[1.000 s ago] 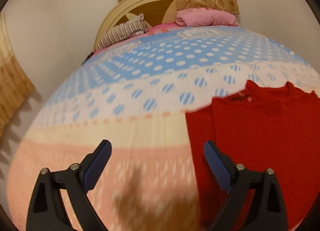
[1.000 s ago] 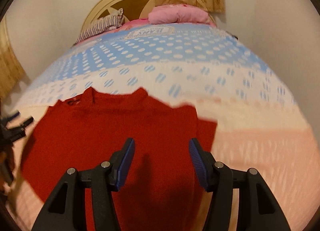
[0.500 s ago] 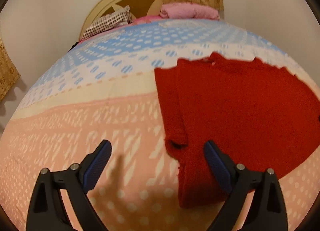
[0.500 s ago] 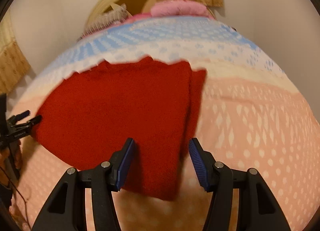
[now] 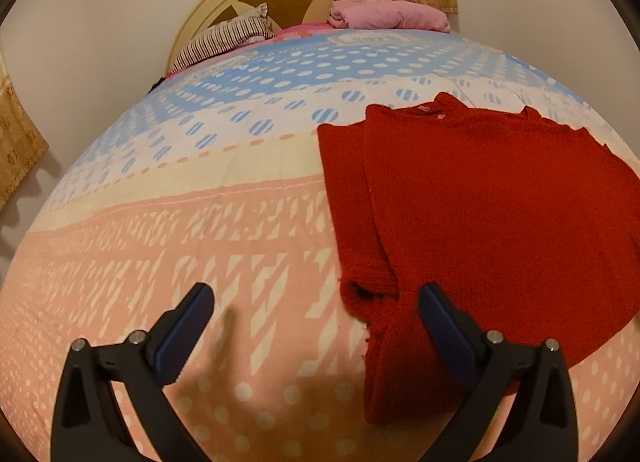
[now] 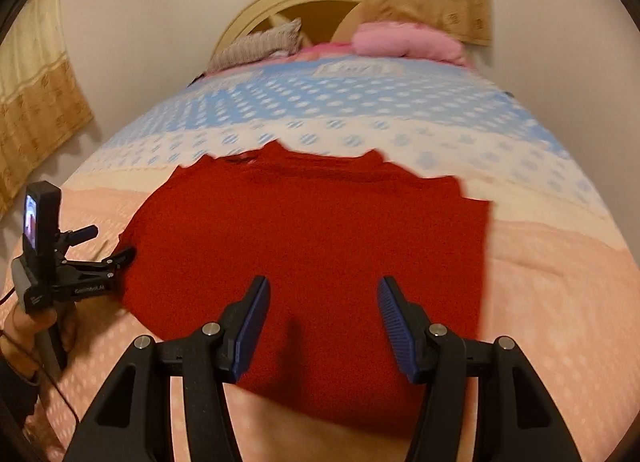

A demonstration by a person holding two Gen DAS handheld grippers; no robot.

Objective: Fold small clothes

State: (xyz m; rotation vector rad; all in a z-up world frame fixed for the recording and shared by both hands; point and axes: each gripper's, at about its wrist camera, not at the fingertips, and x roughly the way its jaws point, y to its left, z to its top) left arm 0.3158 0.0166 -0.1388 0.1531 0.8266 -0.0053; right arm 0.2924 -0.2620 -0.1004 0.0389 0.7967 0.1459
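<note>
A red knit sweater (image 5: 480, 197) lies flat on the bed (image 5: 200, 221), its folded-in sleeve just ahead of the left tongs (image 5: 316, 326), which are opening, nothing between them. The right tongs (image 6: 324, 322) hover half-spread above its hem. Soft, limp knit; an edge pinch looks best.

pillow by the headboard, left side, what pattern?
The pillow has dark and white stripes, sharpest in the left wrist view; the right wrist view blurs it.

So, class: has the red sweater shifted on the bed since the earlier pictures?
Cannot tell. The red sweater lies by the same cream stripe of the bedspread; both cameras moved, so its different framing may be theirs.
</note>
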